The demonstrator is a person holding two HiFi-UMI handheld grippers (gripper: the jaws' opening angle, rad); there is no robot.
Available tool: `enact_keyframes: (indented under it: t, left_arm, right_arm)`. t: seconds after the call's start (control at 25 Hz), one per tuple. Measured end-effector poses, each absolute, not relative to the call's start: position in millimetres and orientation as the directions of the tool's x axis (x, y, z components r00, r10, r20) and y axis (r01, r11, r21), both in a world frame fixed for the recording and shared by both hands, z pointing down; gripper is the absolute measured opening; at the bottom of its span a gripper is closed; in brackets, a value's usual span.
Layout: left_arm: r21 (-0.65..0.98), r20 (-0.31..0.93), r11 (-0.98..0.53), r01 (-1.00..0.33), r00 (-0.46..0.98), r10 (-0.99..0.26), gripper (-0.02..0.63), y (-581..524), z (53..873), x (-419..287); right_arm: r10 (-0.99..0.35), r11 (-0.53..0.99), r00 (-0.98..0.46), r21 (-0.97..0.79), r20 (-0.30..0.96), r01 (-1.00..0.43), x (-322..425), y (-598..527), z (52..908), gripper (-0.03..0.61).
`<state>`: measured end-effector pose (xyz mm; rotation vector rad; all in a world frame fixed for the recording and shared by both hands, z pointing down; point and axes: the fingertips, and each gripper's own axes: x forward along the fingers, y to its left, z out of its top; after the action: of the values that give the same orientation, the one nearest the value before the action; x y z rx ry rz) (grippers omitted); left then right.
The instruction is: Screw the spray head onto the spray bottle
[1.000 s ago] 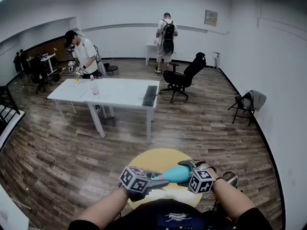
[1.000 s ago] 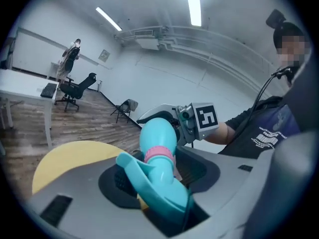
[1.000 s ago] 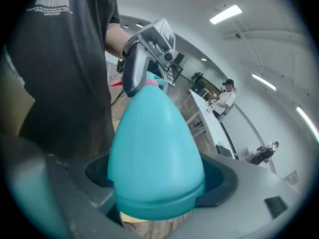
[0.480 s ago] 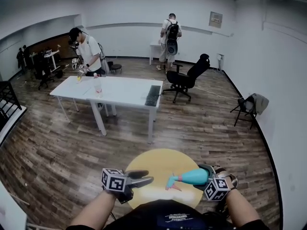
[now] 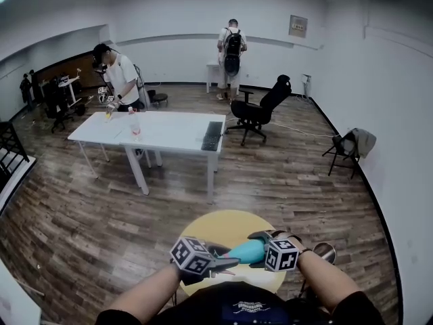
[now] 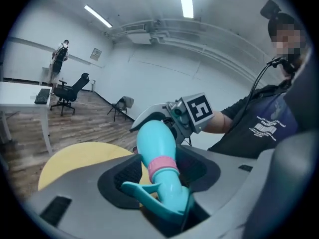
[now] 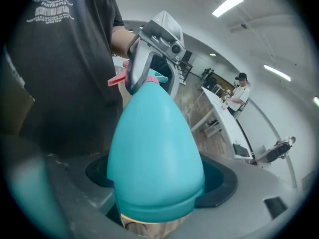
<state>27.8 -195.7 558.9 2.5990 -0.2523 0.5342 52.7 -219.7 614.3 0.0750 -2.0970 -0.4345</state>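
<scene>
the left gripper and the right gripper meet nose to nose above the near edge of the round yellow table, with the teal spray bottle lying almost level between them. half a second ago they were pulled apart: the left gripper hung empty past the table's left edge, and the bottle's head pointed into open air over the near right part of the tabletop. now the two have closed in again, much as they stood a second ago.

in the right gripper view the bottle's broad base fills the gap and both jaws clamp its sides, standing wide because the body is wide.

in the left gripper view the spray head sits between the jaws. its pink collar lies just ahead of the pads, and its trigger juts across the left jaw. these jaws have just been closing and now hold the head at a middling opening.

the head is seated on the bottle's neck, in line with the body.
</scene>
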Motion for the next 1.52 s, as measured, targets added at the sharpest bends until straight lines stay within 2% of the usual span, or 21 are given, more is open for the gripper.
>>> enact_keyframes:
  t: [0.08,0.16,0.24,0.36,0.48,0.56,0.72,0.76,0.8,0.96,1.08,1.2,1.32,1.52]
  left_arm:
    - [0.454,0.388,-0.849,-0.270,0.918,-0.084,0.245,-196,561,27]
    - [0.487,0.327,-0.830,-0.272,0.938,-0.116,0.253,-200,556,26]
    - [0.516,0.224,-0.810,-0.278,0.957,-0.185,0.281,-212,540,15]
    - [0.590,0.094,-0.752,-0.293,0.950,-0.297,0.316,-229,521,-28]
    - [0.600,0.097,-0.727,-0.335,0.932,-0.349,0.316,-231,524,-62]
    - [0.615,0.090,-0.724,-0.311,0.940,-0.328,0.316,-227,525,-61]
    - [0.592,0.098,-0.777,-0.213,0.976,-0.193,0.316,-210,522,-5]
    - [0.553,0.128,-0.804,-0.218,0.976,-0.176,0.278,-207,523,9]
    - [0.511,0.166,-0.826,-0.236,0.971,-0.175,0.209,-206,525,17]
    - [0.484,0.300,-0.825,-0.292,0.941,-0.158,0.210,-211,540,23]
    - [0.515,0.282,-0.805,-0.293,0.945,-0.164,0.215,-210,544,22]
    - [0.571,0.170,-0.771,-0.281,0.960,-0.223,0.221,-216,533,16]
    - [0.604,0.077,-0.748,-0.276,0.954,-0.289,0.258,-229,519,-8]
    - [0.607,0.097,-0.713,-0.351,0.923,-0.372,0.272,-230,525,-59]
  right_arm:
    - [-0.190,0.945,-0.532,0.300,0.825,0.127,53,-217,617,0.446]
    - [-0.215,0.940,-0.535,0.321,0.817,0.114,53,-217,612,0.446]
    - [-0.307,0.916,-0.527,0.397,0.793,0.064,62,-223,605,0.446]
    - [-0.510,0.837,-0.476,0.541,0.716,-0.083,102,-239,593,0.446]
    - [-0.633,0.758,-0.421,0.630,0.650,-0.167,136,-241,580,0.446]
    - [-0.664,0.721,-0.407,0.681,0.628,-0.127,134,-241,573,0.446]
    - [-0.641,0.687,-0.449,0.726,0.622,0.024,82,-242,566,0.446]
    - [-0.609,0.710,-0.459,0.702,0.647,0.047,71,-242,569,0.446]
    - [-0.557,0.756,-0.467,0.652,0.687,0.057,65,-241,577,0.447]
    - [-0.316,0.910,-0.497,0.406,0.808,0.081,62,-237,610,0.448]
    - [-0.255,0.934,-0.495,0.344,0.831,0.097,61,-231,619,0.445]
    - [-0.292,0.927,-0.514,0.371,0.806,0.055,60,-230,612,0.443]
    - [-0.429,0.883,-0.463,0.468,0.776,-0.033,94,-237,608,0.443]
    - [-0.575,0.812,-0.376,0.562,0.727,-0.155,171,-225,609,0.443]
